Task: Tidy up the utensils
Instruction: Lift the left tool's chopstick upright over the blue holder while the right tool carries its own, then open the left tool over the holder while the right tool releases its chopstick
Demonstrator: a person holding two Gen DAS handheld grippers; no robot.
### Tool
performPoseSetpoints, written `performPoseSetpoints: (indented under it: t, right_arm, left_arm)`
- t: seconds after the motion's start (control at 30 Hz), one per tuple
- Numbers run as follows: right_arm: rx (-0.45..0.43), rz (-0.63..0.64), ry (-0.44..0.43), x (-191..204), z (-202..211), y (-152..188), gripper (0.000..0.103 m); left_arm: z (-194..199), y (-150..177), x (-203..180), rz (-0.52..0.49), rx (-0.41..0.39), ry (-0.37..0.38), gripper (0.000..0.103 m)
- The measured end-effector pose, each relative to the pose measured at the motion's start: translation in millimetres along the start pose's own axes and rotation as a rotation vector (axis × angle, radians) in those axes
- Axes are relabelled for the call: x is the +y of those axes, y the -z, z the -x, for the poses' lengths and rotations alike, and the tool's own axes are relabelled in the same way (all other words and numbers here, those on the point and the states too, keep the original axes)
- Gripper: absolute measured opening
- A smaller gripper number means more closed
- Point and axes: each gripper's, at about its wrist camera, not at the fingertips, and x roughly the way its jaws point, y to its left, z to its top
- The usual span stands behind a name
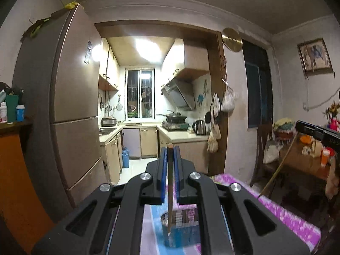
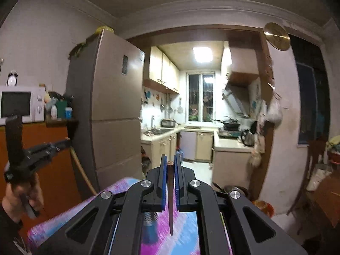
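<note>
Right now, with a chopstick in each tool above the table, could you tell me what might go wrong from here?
1. The left tool pinches its chopstick near the top only, so the thin stick could pivot or slip as it lowers.
2. Its tip hangs close to the rim of the blue cup; it may catch the rim and tip the cup.
3. The right tool holds a darker chopstick over the patterned tablecloth, offset from the cup; it could miss.

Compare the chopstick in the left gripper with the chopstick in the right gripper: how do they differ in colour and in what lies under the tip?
The left chopstick is lighter brown; the right chopstick is darker, with a speckled butt end. The left one's tip hangs over the blue holder; the right one's tip hangs over the patterned tablecloth, beside a blurred blue container. Both point tip-down, clamped between blue pads by the left gripper and right gripper.
</note>
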Motion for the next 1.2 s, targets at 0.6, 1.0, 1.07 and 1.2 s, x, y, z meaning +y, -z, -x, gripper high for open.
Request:
performPoseSetpoints:
  t: [0.6, 1.0, 1.07, 1.2]
  right_arm:
    - [0.223, -0.024, -0.072, 46, -165, 52, 0.007]
    - [0.199, -0.067, -0.027, 23, -150, 57, 0.024]
    - [0.153, -0.063, -0.039, 20, -117, 47, 0.024]
    - [0.053, -0.04, -0.062, 15, -26, 53, 0.031]
  left_arm:
    - [-128, 42, 2, 0.003, 0.205, 0.007, 0.005]
    - [-118, 52, 8, 0.013, 0.227, -0.005, 0.033]
    - [-85, 49, 10, 0.012, 0.194, 0.004, 0.042]
    - [3, 73, 12, -0.022, 0.13, 0.019, 0.058]
